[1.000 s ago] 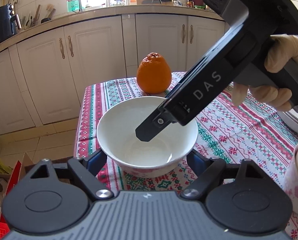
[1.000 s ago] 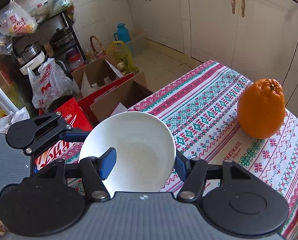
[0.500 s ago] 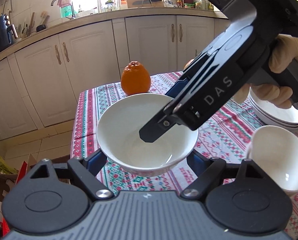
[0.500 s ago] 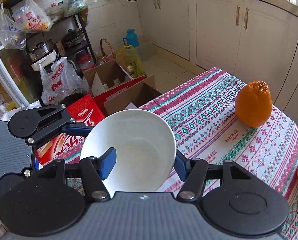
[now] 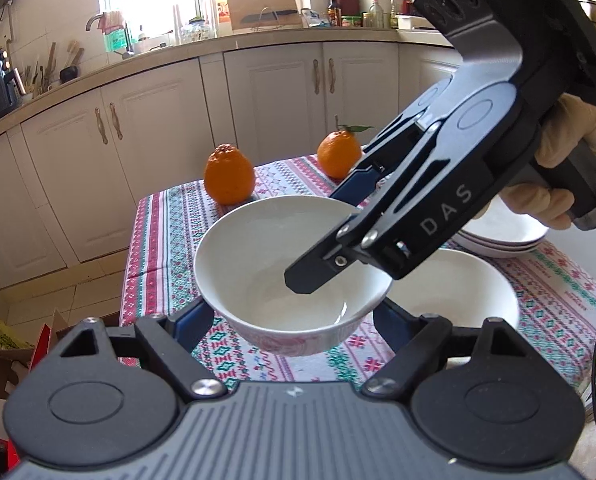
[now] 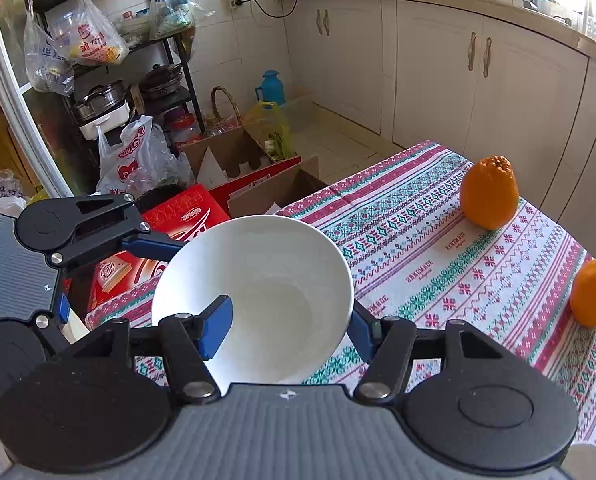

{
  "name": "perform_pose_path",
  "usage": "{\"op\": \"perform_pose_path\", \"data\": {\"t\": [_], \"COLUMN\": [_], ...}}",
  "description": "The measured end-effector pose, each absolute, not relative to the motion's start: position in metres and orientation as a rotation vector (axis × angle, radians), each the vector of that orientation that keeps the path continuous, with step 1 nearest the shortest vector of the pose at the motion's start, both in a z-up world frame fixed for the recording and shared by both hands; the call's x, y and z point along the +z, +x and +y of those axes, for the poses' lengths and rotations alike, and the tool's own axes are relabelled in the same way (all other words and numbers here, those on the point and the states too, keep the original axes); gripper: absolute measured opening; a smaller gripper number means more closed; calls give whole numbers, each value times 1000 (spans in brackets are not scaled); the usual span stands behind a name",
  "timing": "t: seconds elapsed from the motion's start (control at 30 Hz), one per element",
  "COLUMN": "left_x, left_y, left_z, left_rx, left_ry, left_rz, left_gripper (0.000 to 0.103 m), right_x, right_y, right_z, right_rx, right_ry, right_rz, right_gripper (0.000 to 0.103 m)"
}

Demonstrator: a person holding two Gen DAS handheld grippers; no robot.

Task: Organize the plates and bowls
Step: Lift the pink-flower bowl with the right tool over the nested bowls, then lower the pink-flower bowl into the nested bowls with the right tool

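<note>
A white bowl (image 5: 258, 256) hangs just above the patterned tablecloth (image 5: 158, 236), held by both grippers. My left gripper (image 5: 294, 320) is shut on it, one blue finger against each outer side. From the upper right my right gripper (image 5: 325, 236) is shut on the bowl's wall, with one finger inside and the other outside. In the right wrist view the bowl (image 6: 266, 264) sits between that gripper's (image 6: 288, 330) fingers, and a blue finger (image 6: 154, 246) of the left gripper touches its far side. A second white bowl (image 5: 457, 292) and a stack of white plates (image 5: 501, 236) rest on the table.
Two oranges (image 5: 229, 178) (image 5: 337, 154) stand near the table's far edge. A gloved hand (image 5: 553, 200) holds the right gripper's handle. Cardboard boxes (image 6: 234, 160) and plastic bags (image 6: 134, 164) crowd the floor past the table edge. White cabinets (image 5: 282, 92) line the wall.
Both grippers have carried the bowl up and along the table. The first orange has drawn away, and a second orange, another bowl and the plate stack have come into view.
</note>
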State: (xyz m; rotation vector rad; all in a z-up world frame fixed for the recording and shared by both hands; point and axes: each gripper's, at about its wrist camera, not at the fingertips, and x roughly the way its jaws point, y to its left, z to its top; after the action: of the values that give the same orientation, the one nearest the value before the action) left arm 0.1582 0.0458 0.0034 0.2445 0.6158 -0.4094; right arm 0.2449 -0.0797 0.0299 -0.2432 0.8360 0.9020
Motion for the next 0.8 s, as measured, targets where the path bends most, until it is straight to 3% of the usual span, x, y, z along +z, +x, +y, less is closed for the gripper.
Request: {"op": "perform_pose_path", "data": {"t": [0.8], "left_x": [-2], "left_y": [130], "left_z": [-16], "left_rx": [-577], "left_ry": [269], "left_rz": [632], "left_gripper": [86], "right_x": [29], "right_y": [182], "right_z": [-158], "right_rx": [771], "right_ry": [-202], "right_rz": [828], "right_gripper": [67]}}
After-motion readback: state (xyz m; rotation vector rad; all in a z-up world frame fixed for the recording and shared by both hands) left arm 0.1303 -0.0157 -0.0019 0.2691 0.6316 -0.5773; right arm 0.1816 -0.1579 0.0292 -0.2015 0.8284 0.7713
